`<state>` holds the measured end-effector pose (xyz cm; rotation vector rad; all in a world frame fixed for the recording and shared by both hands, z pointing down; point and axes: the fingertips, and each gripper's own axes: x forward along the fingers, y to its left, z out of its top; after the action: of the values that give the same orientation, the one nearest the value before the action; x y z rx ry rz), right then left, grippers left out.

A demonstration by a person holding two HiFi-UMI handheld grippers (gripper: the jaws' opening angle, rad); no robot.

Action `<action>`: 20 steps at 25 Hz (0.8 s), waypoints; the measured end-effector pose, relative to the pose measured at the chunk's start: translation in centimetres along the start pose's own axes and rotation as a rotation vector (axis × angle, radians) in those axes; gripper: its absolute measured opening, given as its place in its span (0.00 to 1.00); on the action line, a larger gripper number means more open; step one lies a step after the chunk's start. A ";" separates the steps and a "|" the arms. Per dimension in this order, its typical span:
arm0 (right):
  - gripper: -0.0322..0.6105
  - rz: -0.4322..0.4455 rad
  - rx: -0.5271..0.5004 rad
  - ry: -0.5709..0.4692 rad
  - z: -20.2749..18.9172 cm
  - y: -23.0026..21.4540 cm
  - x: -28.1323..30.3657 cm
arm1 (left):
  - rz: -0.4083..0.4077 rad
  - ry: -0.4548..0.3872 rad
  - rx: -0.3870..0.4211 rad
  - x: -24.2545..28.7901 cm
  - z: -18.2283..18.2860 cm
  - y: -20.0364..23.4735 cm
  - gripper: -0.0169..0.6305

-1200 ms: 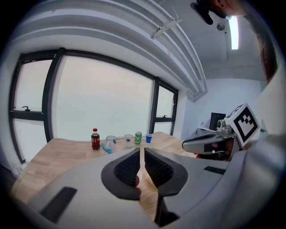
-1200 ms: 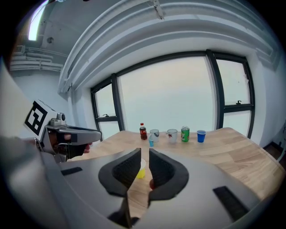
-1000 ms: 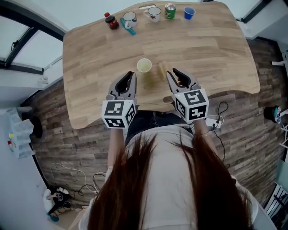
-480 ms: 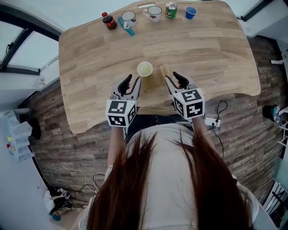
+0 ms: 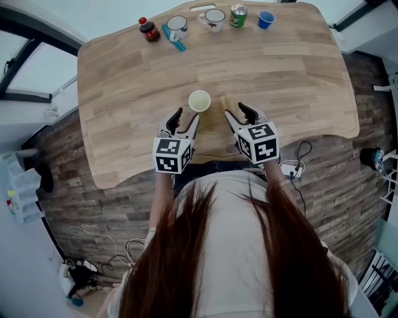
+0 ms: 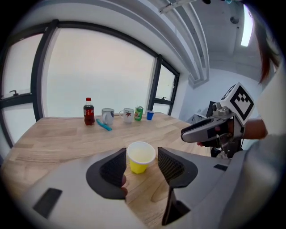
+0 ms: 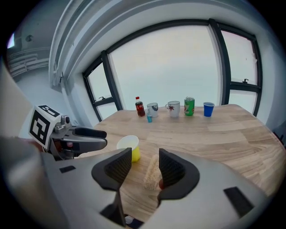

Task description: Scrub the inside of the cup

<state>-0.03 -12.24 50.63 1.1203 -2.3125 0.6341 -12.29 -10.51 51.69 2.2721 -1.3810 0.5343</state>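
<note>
The cup (image 5: 199,100) is small and yellow, and it stands upright with its mouth open, near the middle of the table (image 5: 124,93) and close to our edge. It looks empty. We think it is very light, with thin, soft walls, so a hard squeeze could crush it and a push near the top could tip it over. We think the best place to hold it is on two sides, about halfway up, with a gentle grip so that it stays round. Just to the right of the cup lies a pale sponge (image 5: 225,104), which looks soft and easy to squash. The left gripper (image 5: 185,118) points at the cup. Its jaws have just been opening and now stand wide, with the cup a little past them, so nothing is held yet. The right gripper (image 5: 237,112) points at the sponge. Its jaws have just been opening too and are wide, with the sponge lying between them on the wood. We do not see the pads pressing on it. Far away, along the back edge, stand a bottle (image 5: 148,28), two mugs (image 5: 178,25), a can (image 5: 236,15) and a blue cup (image 5: 265,18).
</note>
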 end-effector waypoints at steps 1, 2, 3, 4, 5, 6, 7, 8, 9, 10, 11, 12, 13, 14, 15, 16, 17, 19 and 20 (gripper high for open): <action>0.34 0.002 0.003 0.005 -0.1 -0.1 0.2 | 0.000 0.007 -0.001 0.3 -0.3 0.0 0.36; 0.35 0.003 0.006 0.011 -0.2 -0.2 0.4 | -0.002 0.015 -0.002 0.6 -0.5 0.1 0.38; 0.36 0.005 0.008 0.017 -0.3 -0.3 0.6 | -0.004 0.024 -0.003 1.0 -0.8 0.1 0.40; 0.36 0.006 0.010 0.023 -0.4 -0.4 0.8 | -0.003 0.033 -0.004 1.3 -1.1 0.1 0.41; 0.37 0.008 0.012 0.030 -0.5 -0.5 1.0 | 0.000 0.040 -0.005 1.6 -1.5 0.2 0.42; 0.37 0.010 0.013 0.038 -0.6 -0.5 1.2 | 0.004 0.047 -0.007 1.9 -1.8 0.2 0.43; 0.38 0.011 0.013 0.046 -0.8 -0.6 1.4 | 0.009 0.052 -0.009 2.2 -2.1 0.3 0.44; 0.39 0.013 0.013 0.054 -1.0 -0.6 1.6 | 0.015 0.058 -0.013 2.5 -2.3 0.4 0.45; 0.39 0.014 0.013 0.062 -1.2 -0.7 1.8 | 0.021 0.064 -0.016 2.9 -2.7 0.5 0.46; 0.40 0.015 0.014 0.069 -1.4 -0.7 2.0 | 0.026 0.071 -0.019 3.2 -3.0 0.6 0.47; 0.40 0.015 0.016 0.077 -1.6 -0.8 2.2 | 0.032 0.077 -0.022 3.5 -3.3 0.8 0.47; 0.40 0.015 0.020 0.084 -1.8 -0.8 2.4 | 0.036 0.083 -0.025 3.8 -3.6 0.8 0.47; 0.41 0.015 0.024 0.093 -2.0 -0.9 2.5 | 0.038 0.089 -0.027 4.0 -3.9 0.8 0.47; 0.41 0.014 0.029 0.102 -2.3 -1.0 2.7 | 0.038 0.095 -0.027 4.3 -4.1 0.8 0.48; 0.42 0.013 0.033 0.111 -2.6 -1.0 2.7 | 0.038 0.103 -0.024 4.5 -4.4 0.7 0.48; 0.42 0.012 0.037 0.120 -2.8 -1.1 2.8 | 0.036 0.111 -0.020 4.7 -4.7 0.7 0.48; 0.42 0.010 0.043 0.128 -3.1 -1.1 2.9 | 0.036 0.119 -0.015 5.0 -5.0 0.6 0.49; 0.43 0.006 0.055 0.145 -3.7 -1.3 3.2 | 0.037 0.126 -0.007 5.4 -5.4 0.5 0.49; 0.43 0.005 0.062 0.154 -3.9 -1.4 3.3 | 0.040 0.126 -0.005 5.6 -5.5 0.5 0.50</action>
<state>0.17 -12.59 55.94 1.0550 -2.1788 0.7703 -10.87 -11.89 59.32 2.1708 -1.3664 0.6748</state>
